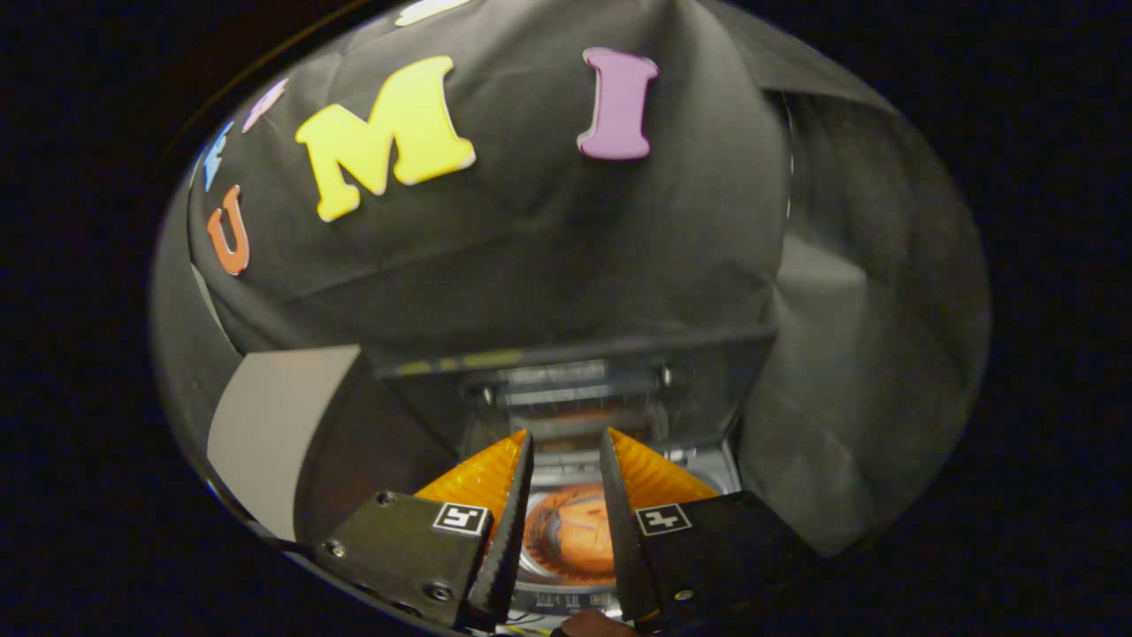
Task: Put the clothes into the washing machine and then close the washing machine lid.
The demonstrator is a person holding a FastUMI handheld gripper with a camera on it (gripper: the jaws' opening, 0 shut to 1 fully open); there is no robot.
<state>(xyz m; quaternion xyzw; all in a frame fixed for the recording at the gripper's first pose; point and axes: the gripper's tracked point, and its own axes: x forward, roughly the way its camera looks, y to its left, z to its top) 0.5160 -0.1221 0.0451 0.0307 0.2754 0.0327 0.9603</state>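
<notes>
Hovering gripper point(566, 456) fingers parted, empty, above washing machine point(566, 482) drum; lid point(584, 380) upright.

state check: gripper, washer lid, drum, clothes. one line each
gripper: open, nothing between the fingers, poised above the drum
washing machine lid: raised, standing upright beyond the fingers
drum: uncovered, seen through the gap between the fingers
clothes: orange, lying inside the drum

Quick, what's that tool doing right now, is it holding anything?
Tool: open and holding nothing, with a gap between its fingers, above the washing machine whose lid stands up.
</notes>
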